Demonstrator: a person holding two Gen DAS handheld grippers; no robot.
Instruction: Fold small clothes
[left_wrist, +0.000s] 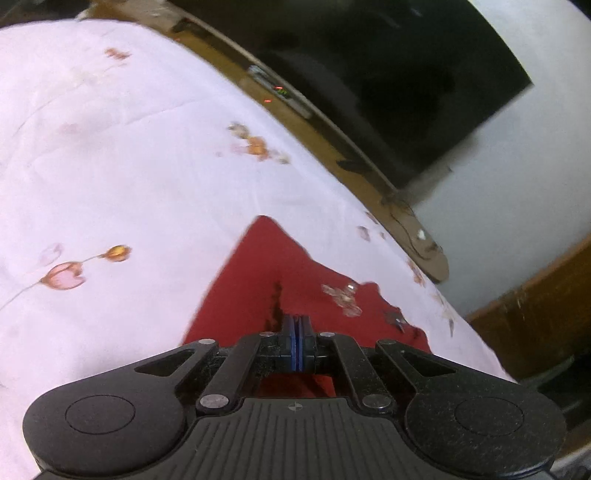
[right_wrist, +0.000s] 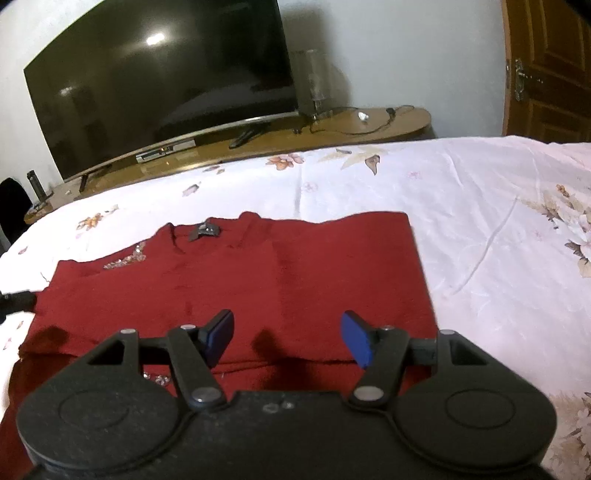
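Observation:
A dark red garment with sequin trim and a neck label lies partly folded on the white floral bedsheet. My right gripper is open just above the garment's near edge, holding nothing. In the left wrist view my left gripper has its blue pads pressed together on the red garment, pinching a fold of cloth. The garment spreads away from the pads to a pointed corner, with sequins to the right.
A wooden TV stand with a large dark TV, cables and a set-top box runs along the far side of the bed. A wooden door is at the right. A dark bottle stands at the far left.

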